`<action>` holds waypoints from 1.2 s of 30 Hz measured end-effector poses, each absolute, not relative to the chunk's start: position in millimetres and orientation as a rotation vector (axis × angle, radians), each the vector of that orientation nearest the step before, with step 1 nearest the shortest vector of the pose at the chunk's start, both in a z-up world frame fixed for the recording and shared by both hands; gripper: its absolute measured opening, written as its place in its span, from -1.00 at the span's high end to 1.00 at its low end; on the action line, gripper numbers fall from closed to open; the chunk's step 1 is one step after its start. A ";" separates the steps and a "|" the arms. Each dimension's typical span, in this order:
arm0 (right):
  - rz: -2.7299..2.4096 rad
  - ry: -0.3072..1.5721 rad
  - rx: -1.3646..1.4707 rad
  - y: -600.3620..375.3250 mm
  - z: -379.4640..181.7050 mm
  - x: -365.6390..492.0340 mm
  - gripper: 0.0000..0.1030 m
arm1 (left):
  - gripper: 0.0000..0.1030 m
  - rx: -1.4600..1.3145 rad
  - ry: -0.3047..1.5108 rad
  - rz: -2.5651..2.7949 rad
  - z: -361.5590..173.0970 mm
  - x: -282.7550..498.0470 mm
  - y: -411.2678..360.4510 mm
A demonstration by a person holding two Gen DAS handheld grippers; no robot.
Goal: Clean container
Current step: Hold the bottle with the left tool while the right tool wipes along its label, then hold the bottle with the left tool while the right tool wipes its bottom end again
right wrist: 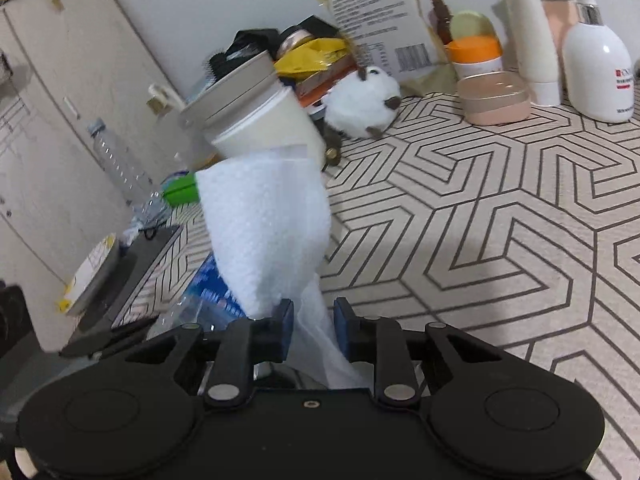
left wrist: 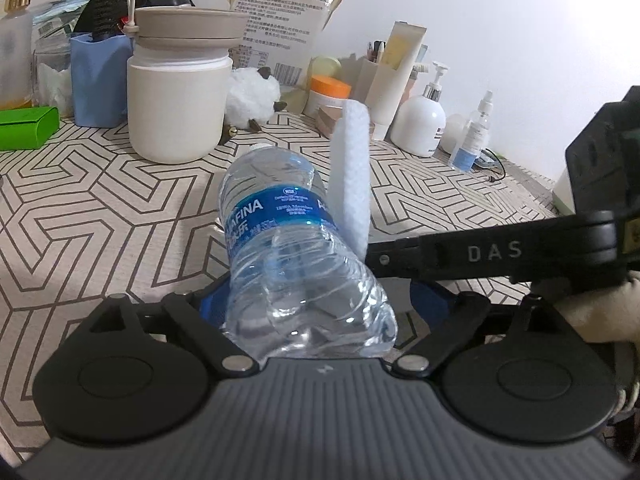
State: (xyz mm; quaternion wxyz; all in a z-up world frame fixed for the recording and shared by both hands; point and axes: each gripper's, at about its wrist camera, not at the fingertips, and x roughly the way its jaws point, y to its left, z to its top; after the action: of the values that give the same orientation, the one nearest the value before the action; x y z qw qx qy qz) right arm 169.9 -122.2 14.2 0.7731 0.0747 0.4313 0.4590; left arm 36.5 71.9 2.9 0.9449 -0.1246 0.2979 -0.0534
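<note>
Bottle (left wrist: 296, 248), clear plastic with a blue label, fills the centre of the left wrist view, its base clamped between the blue pads of the left gripper (left wrist: 316, 320) and its capped neck pointing away toward the upper middle of the frame. It is held off the tabletop (left wrist: 100, 200), lying along the gripper's axis, probably so that its side is exposed for wiping. A folded white cloth (left wrist: 350, 176) stands against the bottle's right flank at the label, touching it, and the right gripper (right wrist: 310, 330) is closed on the cloth's lower end (its long black finger reaches in from the right edge of the left wrist view). Held upright like this, the cloth offers a broad face to rub along the plastic.

In the right wrist view the cloth covers the centre, so the bottle shows only as a blurred blue patch at lower left, and the contact itself is hidden there. Whether any dirt sits on the bottle cannot be made out. Behind, a cream canister (left wrist: 180, 108) with a wide lid stands near the clutter of toiletries along the wall.
</note>
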 end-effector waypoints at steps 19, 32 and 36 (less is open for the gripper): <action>1.145 0.868 0.349 -142.7 36.2 162.7 0.45 | -0.40 -0.108 0.619 -0.170 6.4 37.0 65.5; 1.042 0.851 0.327 -153.7 34.3 172.2 0.45 | -0.36 0.012 0.599 -0.156 8.1 33.6 51.2; 1.014 0.833 0.288 -153.5 35.1 171.6 0.43 | -0.36 -0.008 0.600 -0.176 7.5 32.8 55.6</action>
State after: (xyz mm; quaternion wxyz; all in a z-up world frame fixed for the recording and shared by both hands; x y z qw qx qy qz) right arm 171.6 -153.5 35.1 0.7827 0.1336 0.3859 0.4697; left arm 32.8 55.6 7.5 0.9515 -0.0040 0.2951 -0.0866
